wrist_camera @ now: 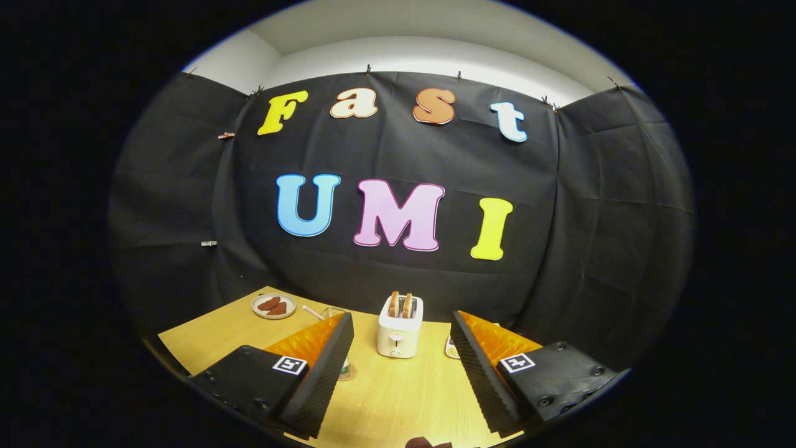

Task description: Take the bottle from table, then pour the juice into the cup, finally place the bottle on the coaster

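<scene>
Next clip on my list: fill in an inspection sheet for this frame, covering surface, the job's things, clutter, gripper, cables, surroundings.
Surface: light wooden table, bare between the fingers.
Job's things: a clear cup with a straw shows past the left finger; part of a round coaster peeks out beside that finger; another mat shows at the right finger's inner edge. The bottle cannot be made out.
Clutter: white toaster holding two slices, beyond the fingers; a small plate with brown food, far left.
Gripper: gripper open, fingers wide apart, holding nothing.
Cables: nothing seen.
Surroundings: black cloth wall clipped up behind the table; pale wall above it.
</scene>
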